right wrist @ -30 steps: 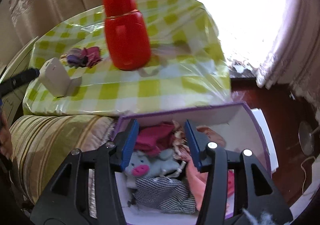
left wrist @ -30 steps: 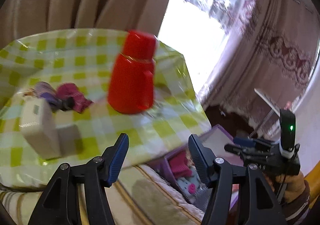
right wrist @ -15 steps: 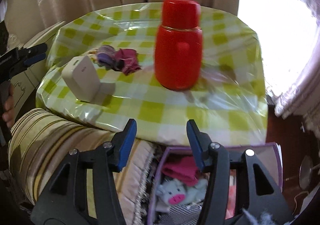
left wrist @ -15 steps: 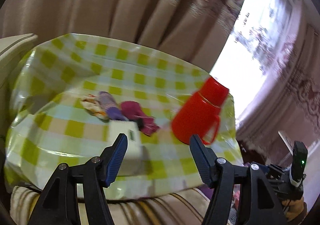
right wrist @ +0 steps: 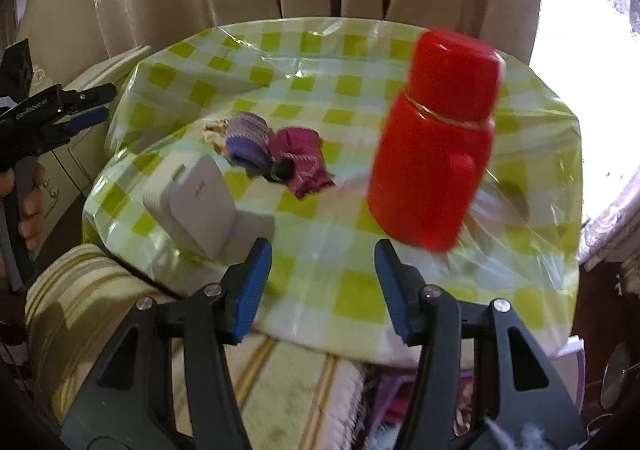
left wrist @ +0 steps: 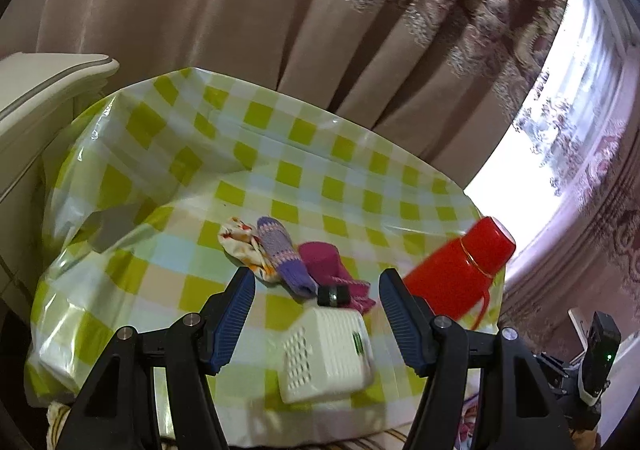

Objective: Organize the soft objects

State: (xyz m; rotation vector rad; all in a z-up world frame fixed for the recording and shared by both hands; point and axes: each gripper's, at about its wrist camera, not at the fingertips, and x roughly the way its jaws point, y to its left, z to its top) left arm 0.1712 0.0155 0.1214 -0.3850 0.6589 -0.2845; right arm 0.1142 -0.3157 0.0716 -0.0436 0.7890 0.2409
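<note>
The left claw (left wrist: 316, 290) hangs over the near edge of the tabletop (left wrist: 168, 153), its blue-padded jaws standing well apart with nothing between them. The right claw (right wrist: 323, 262) is likewise above the near rim of the tabletop (right wrist: 332, 290); its jaws have just been opening and now stand moderately wide, gripping nothing. The tabletop wears a glossy green-and-white checked cover. Near its middle lies a small cluster of soft things, touching one another: a pale printed sock (left wrist: 240, 246), a purple knitted sock (left wrist: 282, 254) (right wrist: 246, 137) just beside it, and a magenta sock (left wrist: 332, 266) (right wrist: 300, 157) on the other side. A small dark item (left wrist: 334, 294) rests against the magenta sock; what it is cannot be told. A white box (left wrist: 324, 354) (right wrist: 192, 201) with a perforated side stands at the near edge, close to the socks. A red flask (left wrist: 460, 270) (right wrist: 436, 145) with a handle stands upright toward the window side, apart from the socks. In the right wrist view the left claw (right wrist: 86, 105) shows at the far left, held by a hand (right wrist: 30, 205). Below the tabletop edge lie a striped cushion (right wrist: 100, 302) and the corner of a purple box (right wrist: 400, 402) with cloth inside. Beige curtains (left wrist: 240, 29) hang behind.
</note>
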